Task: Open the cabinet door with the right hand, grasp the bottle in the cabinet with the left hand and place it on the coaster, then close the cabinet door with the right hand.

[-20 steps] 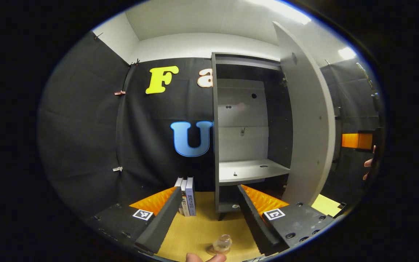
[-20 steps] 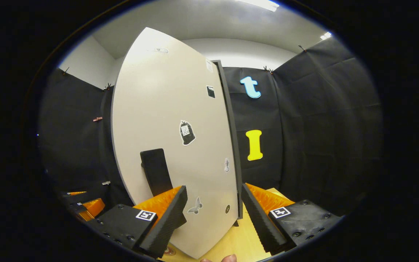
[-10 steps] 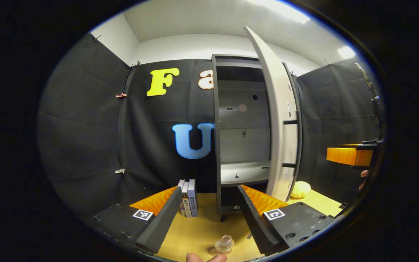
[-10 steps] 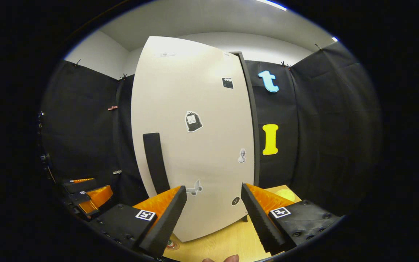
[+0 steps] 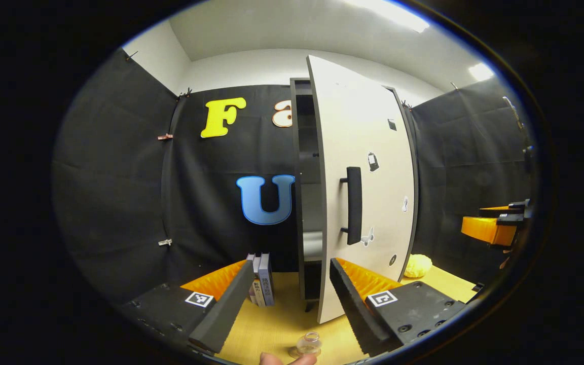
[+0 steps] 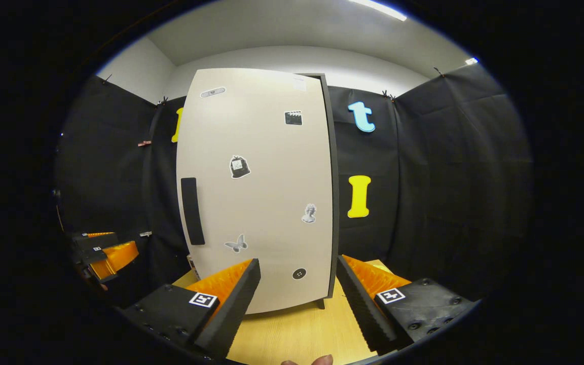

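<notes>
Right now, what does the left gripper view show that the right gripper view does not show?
Left gripper view adds: the bottle on the table near the camera, the books standing beside the cabinet, a yellow object, a dark gap at the door's edge, and the right gripper far off.
Right gripper view adds: the door's flat front with its top sticker, and the left gripper far off.
Both share: the cabinet door, its black handle, the butterfly sticker and the wooden table.
</notes>
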`<state>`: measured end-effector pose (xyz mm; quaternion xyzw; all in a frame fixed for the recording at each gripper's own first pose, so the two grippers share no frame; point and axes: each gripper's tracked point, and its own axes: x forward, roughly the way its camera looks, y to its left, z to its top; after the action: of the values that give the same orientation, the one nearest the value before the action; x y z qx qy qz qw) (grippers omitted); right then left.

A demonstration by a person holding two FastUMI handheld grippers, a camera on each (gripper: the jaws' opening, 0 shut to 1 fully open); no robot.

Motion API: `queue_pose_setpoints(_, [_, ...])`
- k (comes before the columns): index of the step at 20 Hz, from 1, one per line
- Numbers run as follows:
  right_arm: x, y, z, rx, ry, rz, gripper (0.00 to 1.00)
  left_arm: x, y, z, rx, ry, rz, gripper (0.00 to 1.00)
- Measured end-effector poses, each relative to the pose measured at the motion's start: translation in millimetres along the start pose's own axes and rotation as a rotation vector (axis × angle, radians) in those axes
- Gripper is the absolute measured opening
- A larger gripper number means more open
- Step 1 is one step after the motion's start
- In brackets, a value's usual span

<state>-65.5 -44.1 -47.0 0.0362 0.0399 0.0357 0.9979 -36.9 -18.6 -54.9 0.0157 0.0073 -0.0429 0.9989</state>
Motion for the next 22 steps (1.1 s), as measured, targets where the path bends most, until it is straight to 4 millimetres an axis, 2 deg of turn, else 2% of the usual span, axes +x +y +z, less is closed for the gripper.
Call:
queue_pose_setpoints(8, [-4.3, -12.9, 2.9, -0.038, -0.012, -0.033, 0.98, 1.5, 0.2, -3.3, -0.008, 0.012, 0.01, 0.94])
queue_pose_setpoints(17, [-8.3, -14.5, 3.1, -0.049, -0.014, -0.038, 0.98, -3.1, -0.6, -4.0, 0.006, 0.011, 0.016, 0.92])
queue_pose_setpoints(18, [-8.4, -14.7, 2.7, -0.052, -0.012, -0.038, 0.98, -3.0, -0.1, -4.0, 0.005, 0.012, 0.016, 0.95])
queue_pose_setpoints(19, [-9.2, -15.0, 3.1, -0.055, -0.014, -0.036, 0.98, -3.0, 0.7, -3.7, 0.003, 0.01, 0.019, 0.92])
queue_pose_setpoints(22, [-9.7, -14.4, 3.1, -0.057, -0.015, -0.035, 0.98, -3.1, 3.1, -3.8, 0.001, 0.011, 0.023, 0.95])
